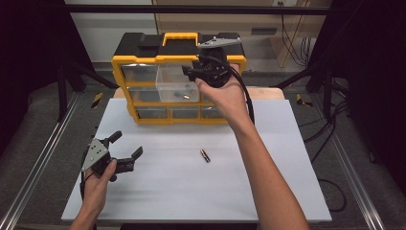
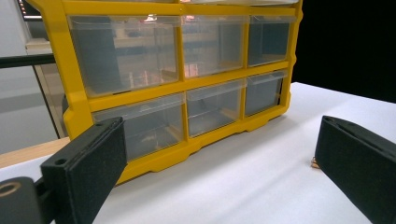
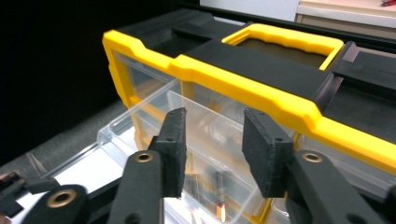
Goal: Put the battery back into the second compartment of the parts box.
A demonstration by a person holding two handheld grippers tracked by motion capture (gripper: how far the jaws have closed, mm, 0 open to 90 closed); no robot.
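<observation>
- The yellow box of drawers [image 1: 139,62] stands at the back of the white table [image 1: 287,191]. It looks big and heavy, so it should stay put when a drawer is pushed or pulled.
- One clear drawer [image 1: 174,88] in the middle sticks out toward the person. Its long side runs front to back, and its open end faces up. It is thin, see-through plastic, so it is likely light, smooth and a bit slippery. The front edge is the best place to take hold of it, with a soft squeeze.
- A few small things lie inside the drawer.
- The right gripper [image 1: 187,72] hangs just above the drawer, pointing down into it. Its jaws are a little apart and hold nothing.
- The left gripper [image 1: 128,145] rests low near the left side of the table, well away from the drawer. Its jaws are spread wide and hold nothing.
- A small battery [image 1: 205,155] lies flat in the middle of the table. Its long side points toward the box, a bit slanted. It is hard, round and smooth, so it may roll. It is best pinched across its middle.
</observation>
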